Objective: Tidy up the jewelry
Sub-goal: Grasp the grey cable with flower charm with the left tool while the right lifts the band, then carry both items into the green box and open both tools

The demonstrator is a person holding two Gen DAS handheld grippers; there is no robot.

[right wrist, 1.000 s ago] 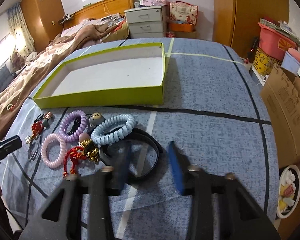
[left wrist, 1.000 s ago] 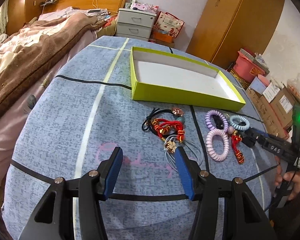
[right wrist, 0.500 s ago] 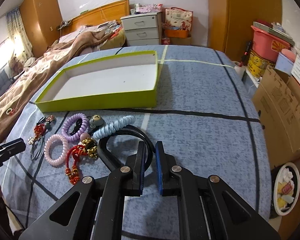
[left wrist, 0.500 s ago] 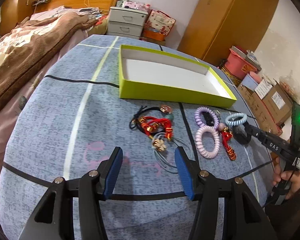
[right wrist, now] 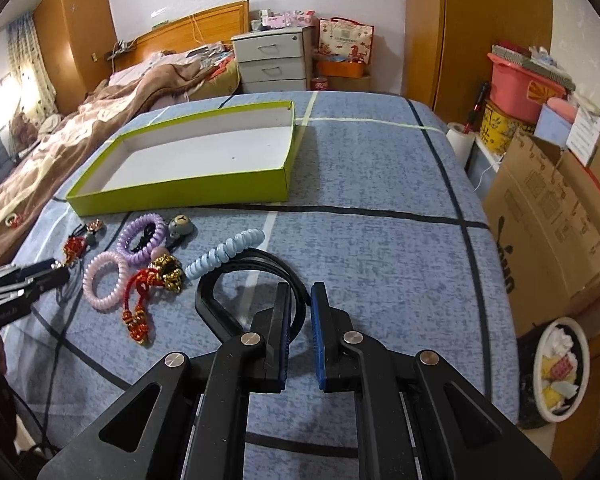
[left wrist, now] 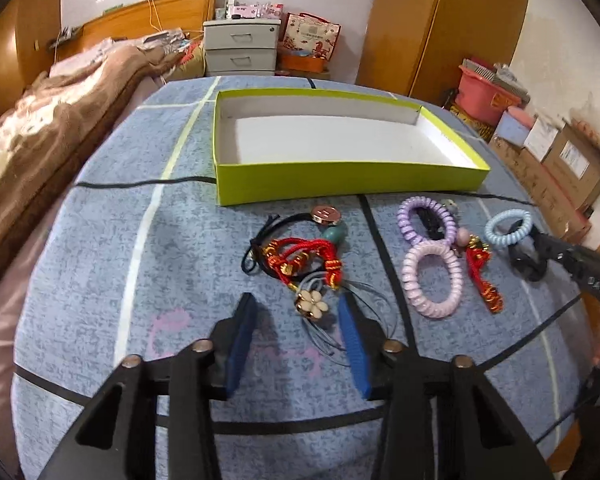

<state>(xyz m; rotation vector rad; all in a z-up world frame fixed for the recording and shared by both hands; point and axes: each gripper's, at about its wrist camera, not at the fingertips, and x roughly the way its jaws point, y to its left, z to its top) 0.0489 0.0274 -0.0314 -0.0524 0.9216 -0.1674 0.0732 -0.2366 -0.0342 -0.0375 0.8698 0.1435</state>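
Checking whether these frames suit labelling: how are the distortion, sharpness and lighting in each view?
Left wrist view: strong fisheye bend, dark vignette corners, yellow-green cardboard box edges bowed, flower-charm hair tie sharp. Right wrist view: same bend, black plastic headband sharp with a soft shadow, bright window glare at far left.

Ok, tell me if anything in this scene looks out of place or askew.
One thing: the light blue coil hair tie is tipped up, propped on the black headband that the right tongs are shut on, not flat like the other ties. The green box is empty.
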